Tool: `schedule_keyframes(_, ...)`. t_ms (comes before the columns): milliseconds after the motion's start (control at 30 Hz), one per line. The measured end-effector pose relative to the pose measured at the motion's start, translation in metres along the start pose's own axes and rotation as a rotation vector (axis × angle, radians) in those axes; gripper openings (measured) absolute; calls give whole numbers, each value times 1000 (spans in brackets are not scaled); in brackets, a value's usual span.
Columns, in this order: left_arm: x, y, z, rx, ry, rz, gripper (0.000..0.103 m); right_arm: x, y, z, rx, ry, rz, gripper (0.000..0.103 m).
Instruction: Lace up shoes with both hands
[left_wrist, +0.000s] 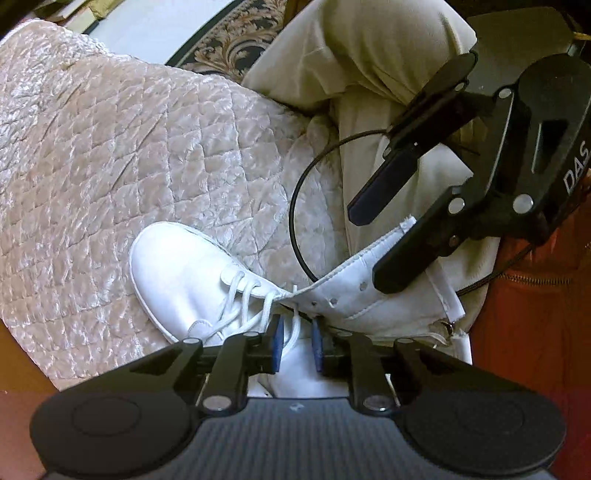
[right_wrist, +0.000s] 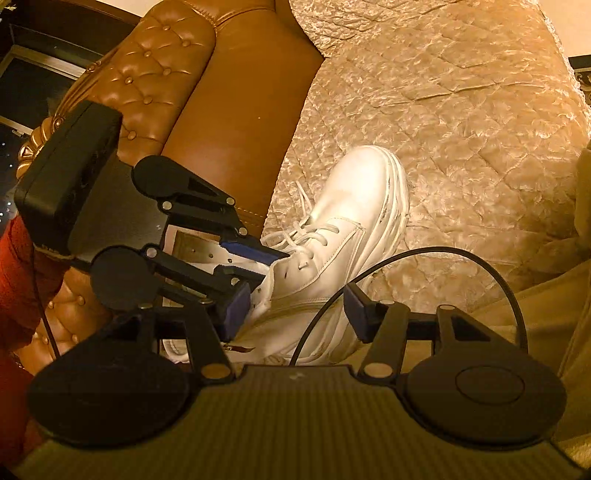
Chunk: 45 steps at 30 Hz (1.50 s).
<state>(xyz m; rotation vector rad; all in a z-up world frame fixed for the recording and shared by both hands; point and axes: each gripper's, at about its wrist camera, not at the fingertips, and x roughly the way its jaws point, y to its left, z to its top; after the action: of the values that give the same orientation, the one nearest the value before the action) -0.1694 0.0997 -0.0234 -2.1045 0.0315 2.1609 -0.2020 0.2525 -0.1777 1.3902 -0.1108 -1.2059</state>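
On quilted cover: white boot, toe pointing away, laced only thru the lowest eyelets, upper ones empty. L gripper straight above the tongue area, jaws slightly apart w/ lace between pads, not pinched afaict. R gripper open, empty, hovering by the collar flap. Step: mid-lacing, regrip. Next: L needs to close on the lace end, R steadies the flap, then feed thru next free eyelet.
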Motion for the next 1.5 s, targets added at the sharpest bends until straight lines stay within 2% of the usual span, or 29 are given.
schedule_keyframes(200,4,-1,3,16,22,13,17,0,0,1,-10,-2,6,64)
schedule_keyframes(267,5,-2,2,28,15,49,7,0,0,1,-13,-2,8,64)
schedule_keyframes(367,5,-7,0,41,-15,89,5,0,-1,2,-12,-1,16,64)
schedule_keyframes(467,5,-17,-4,51,-78,122,4,0,-4,2,-2,-6,31,64)
schedule_keyframes(533,4,-19,-9,38,-124,109,4,-2,-7,2,22,-16,56,64)
schedule_keyframes(633,2,-15,-17,4,-177,81,4,-10,-17,2,87,-85,119,64)
schedule_keyframes(733,0,-7,-25,-48,-210,54,4,-22,-43,0,268,-227,139,64)
schedule_keyframes(800,-2,-1,-32,-92,-236,29,4,-18,-47,3,273,-219,41,64)
schedule_keyframes(933,-3,10,-43,-180,-280,-20,4,16,-34,7,188,-85,9,63)
schedule_keyframes(1033,-4,9,-45,-182,-291,-16,4,32,-43,9,241,-48,51,47)
schedule_keyframes(1200,-2,11,-42,-203,-295,-19,4,50,-52,7,334,-26,127,41)
schedule_keyframes(1300,-2,11,-43,-210,-294,-28,4,55,-51,6,339,-16,148,26)
schedule_keyframes(1333,-2,11,-43,-209,-293,-31,4,56,-51,6,341,-10,155,18)
schedule_keyframes(1500,-1,11,-44,-210,-290,-38,4,61,-59,4,397,10,199,16)
